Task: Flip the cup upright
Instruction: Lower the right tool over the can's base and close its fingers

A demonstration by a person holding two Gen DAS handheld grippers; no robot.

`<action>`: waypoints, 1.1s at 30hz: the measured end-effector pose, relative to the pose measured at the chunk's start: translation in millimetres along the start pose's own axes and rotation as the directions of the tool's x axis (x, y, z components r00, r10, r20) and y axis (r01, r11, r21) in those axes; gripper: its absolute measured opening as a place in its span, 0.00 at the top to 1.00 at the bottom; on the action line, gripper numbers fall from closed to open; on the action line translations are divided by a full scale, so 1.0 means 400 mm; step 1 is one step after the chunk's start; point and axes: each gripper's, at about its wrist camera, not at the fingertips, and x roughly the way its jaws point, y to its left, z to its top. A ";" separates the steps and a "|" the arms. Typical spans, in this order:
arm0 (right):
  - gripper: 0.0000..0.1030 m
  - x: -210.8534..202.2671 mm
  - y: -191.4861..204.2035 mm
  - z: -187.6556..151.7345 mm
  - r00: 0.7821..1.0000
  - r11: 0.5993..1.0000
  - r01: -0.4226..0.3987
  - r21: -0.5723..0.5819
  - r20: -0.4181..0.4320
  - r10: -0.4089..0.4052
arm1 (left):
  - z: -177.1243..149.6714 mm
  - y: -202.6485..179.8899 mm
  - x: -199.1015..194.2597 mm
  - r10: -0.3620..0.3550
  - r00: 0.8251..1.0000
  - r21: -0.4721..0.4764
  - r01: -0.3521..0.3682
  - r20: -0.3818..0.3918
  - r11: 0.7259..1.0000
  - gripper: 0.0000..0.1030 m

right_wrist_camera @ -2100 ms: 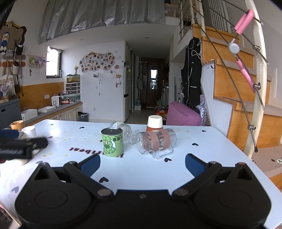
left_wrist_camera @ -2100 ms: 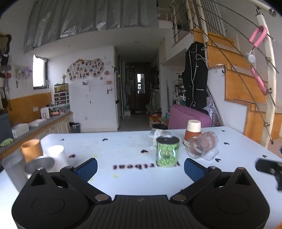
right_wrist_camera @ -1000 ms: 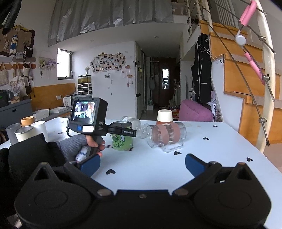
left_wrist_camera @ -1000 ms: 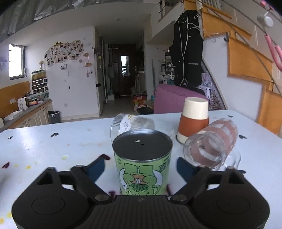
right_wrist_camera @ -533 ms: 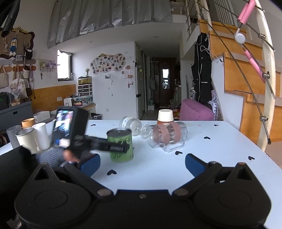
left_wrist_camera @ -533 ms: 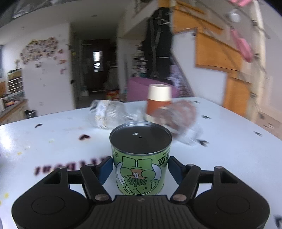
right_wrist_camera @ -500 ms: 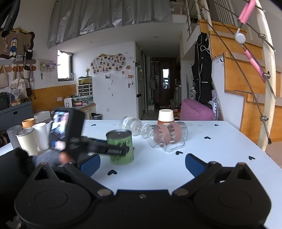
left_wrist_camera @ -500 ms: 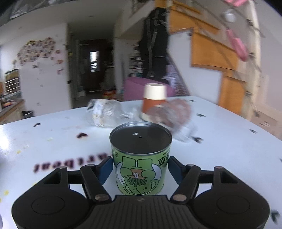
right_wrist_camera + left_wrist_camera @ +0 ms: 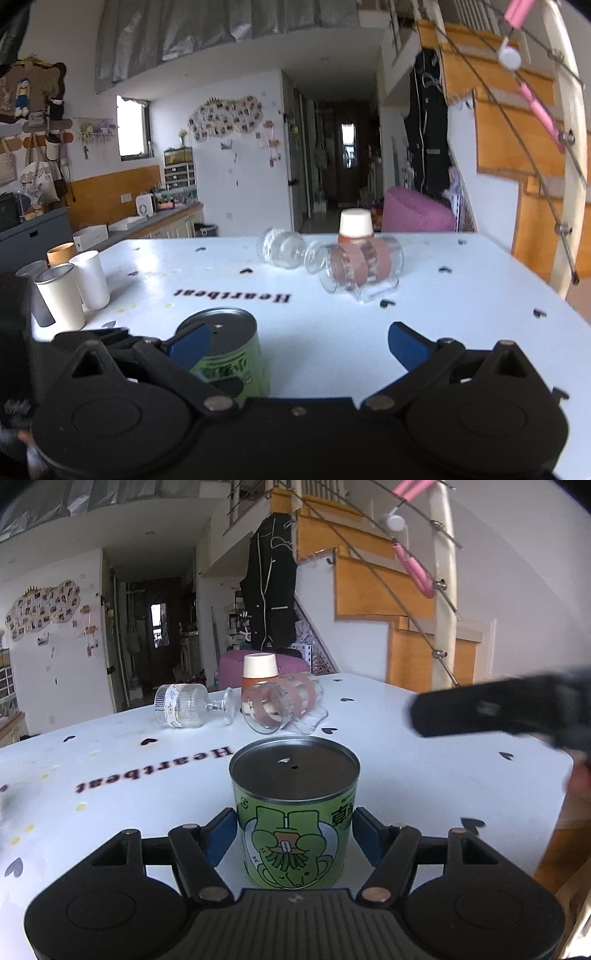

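The green cup point(image 9: 293, 816), upside down with its printed figure inverted, is clamped between the blue pads of the left gripper point(image 9: 293, 829) at the near part of the white table point(image 9: 424, 746). The right gripper point(image 9: 299, 341) is held apart, gripping nothing, with a glass mug point(image 9: 360, 267) lying on its side farther off.

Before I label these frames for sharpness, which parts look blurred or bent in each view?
Left wrist view: the green can is sharp between the left gripper fingers, while the right gripper entering at right is smeared; stair rails bow from the fisheye. Right wrist view: the glass mug lying on its side is slightly soft, and the frame edges curve.
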 end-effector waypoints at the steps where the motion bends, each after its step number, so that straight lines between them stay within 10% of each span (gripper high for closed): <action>1: 0.00 0.007 0.002 0.003 1.000 1.000 -0.009 0.000 -0.011 0.009 | -0.006 -0.006 -0.004 0.001 1.000 0.005 -0.001 -0.002 1.000 0.33; 11: 0.03 0.125 0.049 0.071 0.976 0.986 -0.169 -0.004 -0.141 0.167 | -0.057 -0.018 -0.005 0.008 0.999 0.002 -0.008 -0.039 1.000 0.32; 24: 0.67 0.346 0.066 0.133 0.898 0.974 -0.199 0.110 -0.377 0.226 | -0.074 0.000 -0.035 0.048 0.998 -0.011 -0.048 -0.029 0.999 0.32; 33: 0.70 0.264 0.060 0.129 0.902 0.966 -0.245 0.085 -0.345 0.260 | -0.074 0.018 -0.008 0.048 0.997 -0.054 -0.052 -0.060 0.997 0.30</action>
